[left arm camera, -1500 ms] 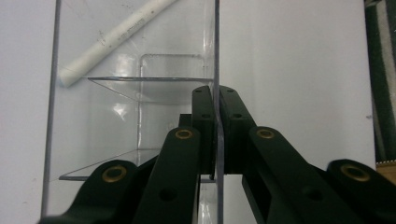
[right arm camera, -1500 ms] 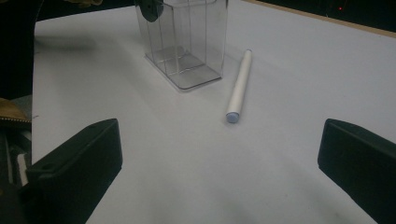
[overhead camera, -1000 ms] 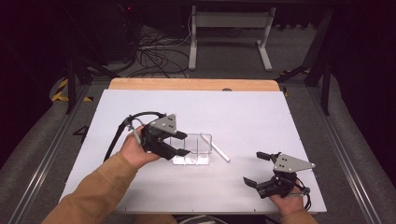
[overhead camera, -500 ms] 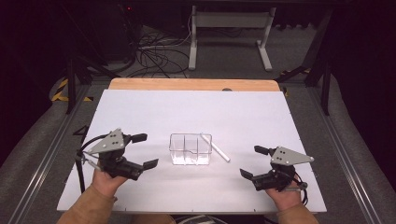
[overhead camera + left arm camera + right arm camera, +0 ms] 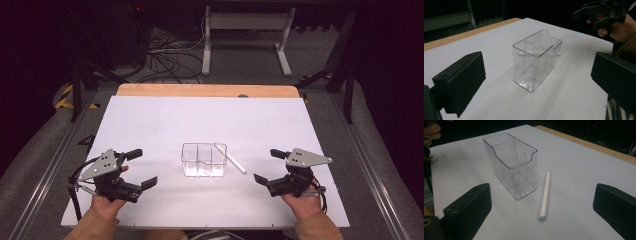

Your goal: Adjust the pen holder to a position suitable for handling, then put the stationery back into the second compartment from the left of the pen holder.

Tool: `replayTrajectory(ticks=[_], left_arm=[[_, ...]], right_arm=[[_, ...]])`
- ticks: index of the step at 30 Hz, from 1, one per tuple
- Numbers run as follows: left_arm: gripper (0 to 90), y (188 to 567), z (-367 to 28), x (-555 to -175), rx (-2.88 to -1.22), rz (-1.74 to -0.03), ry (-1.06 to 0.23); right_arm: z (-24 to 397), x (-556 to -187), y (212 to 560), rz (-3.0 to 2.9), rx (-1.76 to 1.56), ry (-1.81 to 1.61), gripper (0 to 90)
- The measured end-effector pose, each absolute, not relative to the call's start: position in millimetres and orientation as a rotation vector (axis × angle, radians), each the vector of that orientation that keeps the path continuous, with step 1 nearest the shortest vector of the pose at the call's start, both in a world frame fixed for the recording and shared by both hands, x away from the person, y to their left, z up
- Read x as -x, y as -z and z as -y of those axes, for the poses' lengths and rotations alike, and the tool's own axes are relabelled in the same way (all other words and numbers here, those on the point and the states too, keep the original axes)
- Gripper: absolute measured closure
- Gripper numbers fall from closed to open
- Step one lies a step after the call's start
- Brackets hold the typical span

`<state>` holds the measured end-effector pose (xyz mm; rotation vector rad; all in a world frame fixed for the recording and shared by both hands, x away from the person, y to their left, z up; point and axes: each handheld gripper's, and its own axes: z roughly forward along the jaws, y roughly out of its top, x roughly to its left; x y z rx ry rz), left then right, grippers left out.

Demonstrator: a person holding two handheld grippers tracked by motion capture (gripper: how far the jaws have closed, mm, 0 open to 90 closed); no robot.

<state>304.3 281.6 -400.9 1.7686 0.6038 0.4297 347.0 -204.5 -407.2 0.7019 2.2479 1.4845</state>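
While both jaw pairs gape empty, left gripper (image 5: 141,168), right gripper (image 5: 266,165), clear rigid divided box (image 5: 204,159) upright, apparently plastic, slim white pen (image 5: 230,158) just beside, matte white table (image 5: 165,120).

left tongs (image 5: 141,168): jaws wide apart, empty | right tongs (image 5: 266,165): jaws wide apart, empty

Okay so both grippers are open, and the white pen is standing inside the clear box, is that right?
Not quite. The white pen lies flat on the table beside the clear box, not inside it, as the right gripper view shows. Both the left gripper and right gripper are open.
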Motion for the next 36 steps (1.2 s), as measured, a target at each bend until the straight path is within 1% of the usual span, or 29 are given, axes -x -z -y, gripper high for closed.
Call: replayTrajectory(ticks=[4,10,17,22,28,36], left_arm=[[0.4,404,-283,-303,-1.759,-0.629,-0.439],[0.4,407,-286,-299,-1.751,-0.647,-0.454],[0.5,408,-291,-293,-1.738,-0.661,-0.468],[0.8,408,-293,-290,-1.732,-0.665,-0.479],[0.9,410,-294,-289,-1.727,-0.677,-0.462],[0.9,411,-298,-287,-1.714,-0.682,-0.482]], right_arm=[[199,-351,402,-2.259,-0.690,-1.475,3.6],[193,-356,394,-2.279,-0.730,-1.433,10.2],[183,-364,386,-2.274,-0.713,-1.399,11.1],[175,-373,385,-2.275,-0.765,-1.372,20.3],[164,-385,379,-2.286,-0.773,-1.339,20.6],[149,-398,373,-2.321,-0.808,-1.300,22.7]])
